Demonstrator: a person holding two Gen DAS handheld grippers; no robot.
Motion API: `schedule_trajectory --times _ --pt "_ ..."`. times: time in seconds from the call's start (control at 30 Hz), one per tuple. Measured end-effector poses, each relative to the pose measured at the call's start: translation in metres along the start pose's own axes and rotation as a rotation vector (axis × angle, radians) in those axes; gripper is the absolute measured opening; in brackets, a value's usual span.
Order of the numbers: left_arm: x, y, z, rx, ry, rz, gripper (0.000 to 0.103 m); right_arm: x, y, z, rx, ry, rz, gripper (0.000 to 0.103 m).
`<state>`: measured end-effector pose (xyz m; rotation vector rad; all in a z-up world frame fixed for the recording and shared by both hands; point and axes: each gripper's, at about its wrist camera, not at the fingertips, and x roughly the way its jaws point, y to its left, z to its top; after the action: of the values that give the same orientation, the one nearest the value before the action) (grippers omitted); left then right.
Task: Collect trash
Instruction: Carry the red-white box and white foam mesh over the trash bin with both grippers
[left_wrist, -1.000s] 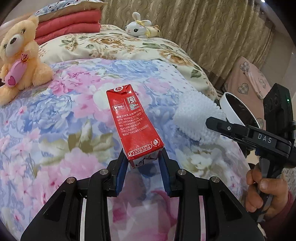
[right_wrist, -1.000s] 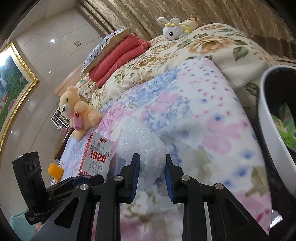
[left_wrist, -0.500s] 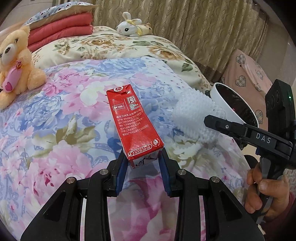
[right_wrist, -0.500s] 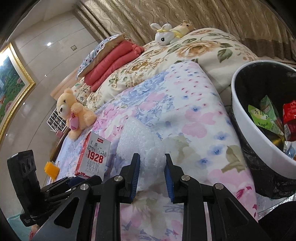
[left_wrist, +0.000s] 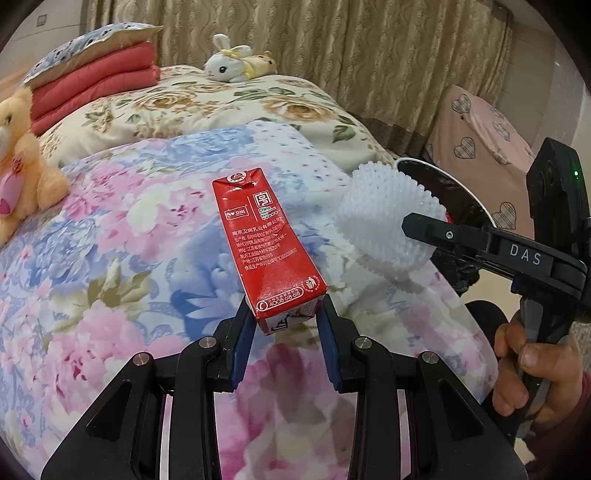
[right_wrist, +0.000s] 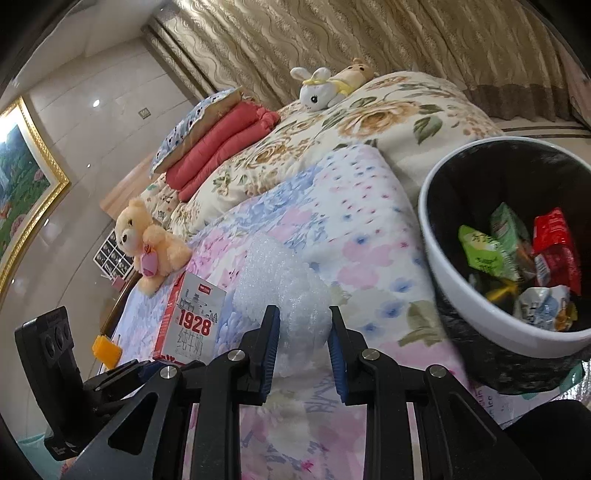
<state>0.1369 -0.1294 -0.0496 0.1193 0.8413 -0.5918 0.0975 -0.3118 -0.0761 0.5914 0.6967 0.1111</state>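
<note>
My left gripper is shut on a red milk carton and holds it above the floral bed. The carton also shows in the right wrist view, with "1928" on its white face. My right gripper is shut on a white foam fruit net, which also shows in the left wrist view. A white trash bin with a black liner stands to the right of the bed and holds several wrappers. Only part of its rim shows in the left wrist view, behind the net.
A floral quilt covers the bed. A yellow teddy bear, a white rabbit plush and folded red blankets lie farther back. Curtains hang behind. A pink heart-patterned cover is beyond the bin.
Both grippers have moved to the right toward the bin with their loads. The bin's inside and its wrappers have come into the right wrist view. Both grips are unchanged.
</note>
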Motion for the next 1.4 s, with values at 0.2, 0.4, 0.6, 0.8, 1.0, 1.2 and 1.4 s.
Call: schedule_trajectory --times 0.2,0.4,0.6,0.8,1.0,1.2,1.4 --pt "0.003 -0.018 0.006 0.029 -0.003 -0.022 0.032 -0.016 -0.013 0.004 0.019 -0.03 -0.02 0.026" --pt "0.008 -0.035 0.012 0.055 0.0 -0.048 0.032 -0.031 -0.027 0.006 0.044 -0.055 -0.043 0.026" --pt "0.013 -0.051 0.016 0.081 0.005 -0.067 0.032 -0.041 -0.039 0.007 0.066 -0.069 -0.061 0.026" --pt "0.015 -0.064 0.022 0.104 0.004 -0.083 0.032 -0.052 -0.047 0.01 0.079 -0.089 -0.073 0.026" --pt "0.018 -0.077 0.029 0.129 0.001 -0.104 0.032 -0.062 -0.055 0.012 0.093 -0.106 -0.085 0.026" --pt "0.021 -0.094 0.036 0.159 0.0 -0.124 0.032 -0.071 -0.064 0.014 0.11 -0.125 -0.098 0.026" --pt "0.028 -0.107 0.041 0.176 0.007 -0.14 0.032 -0.08 -0.074 0.016 0.122 -0.139 -0.116 0.026"
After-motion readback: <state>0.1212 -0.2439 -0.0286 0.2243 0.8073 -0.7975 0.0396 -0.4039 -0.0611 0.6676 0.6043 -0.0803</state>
